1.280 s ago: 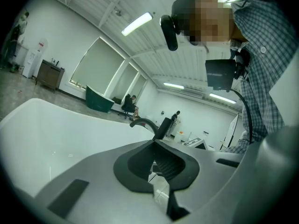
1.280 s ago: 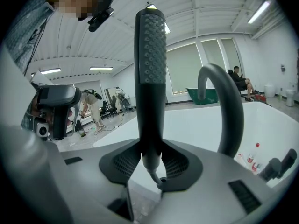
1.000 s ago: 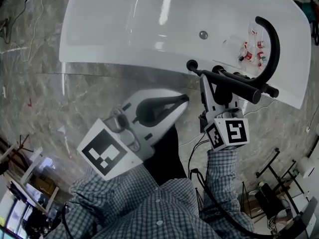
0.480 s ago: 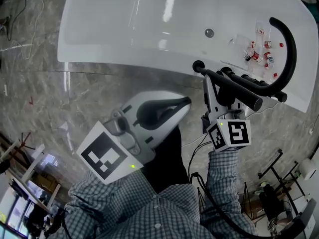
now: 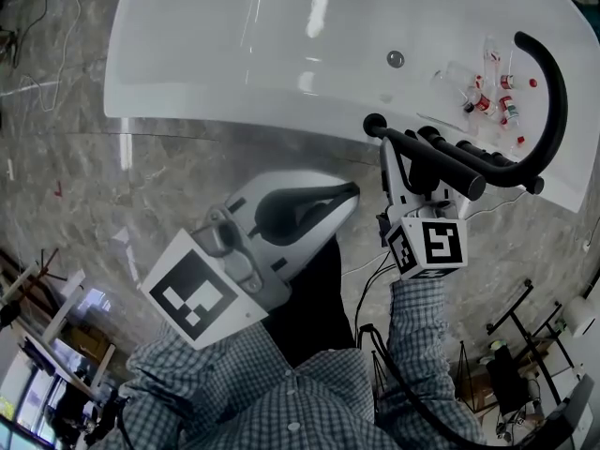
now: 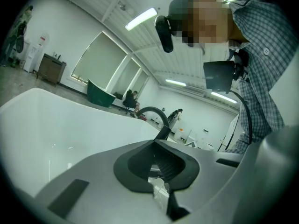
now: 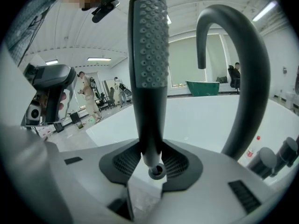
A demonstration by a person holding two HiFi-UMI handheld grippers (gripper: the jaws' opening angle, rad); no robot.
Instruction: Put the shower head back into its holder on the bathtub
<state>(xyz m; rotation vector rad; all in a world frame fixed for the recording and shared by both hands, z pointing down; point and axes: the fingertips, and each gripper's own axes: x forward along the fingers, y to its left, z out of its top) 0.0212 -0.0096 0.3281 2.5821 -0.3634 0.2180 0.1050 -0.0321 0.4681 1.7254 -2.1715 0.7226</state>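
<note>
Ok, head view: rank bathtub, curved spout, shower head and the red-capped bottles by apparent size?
1. bathtub
2-3. curved spout and shower head: close in size, shower head nearer the camera, so unranked
4. red-capped bottles

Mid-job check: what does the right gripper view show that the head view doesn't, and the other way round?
Only the right gripper view: the right gripper jaws clamped on the shower head handle just above its end fitting, nozzle face towards the camera.
Only the head view: the left gripper, empty, over the floor beside the bathtub, and small bottles near the curved black spout.
Both: the shower head, the spout and the bathtub.
</note>
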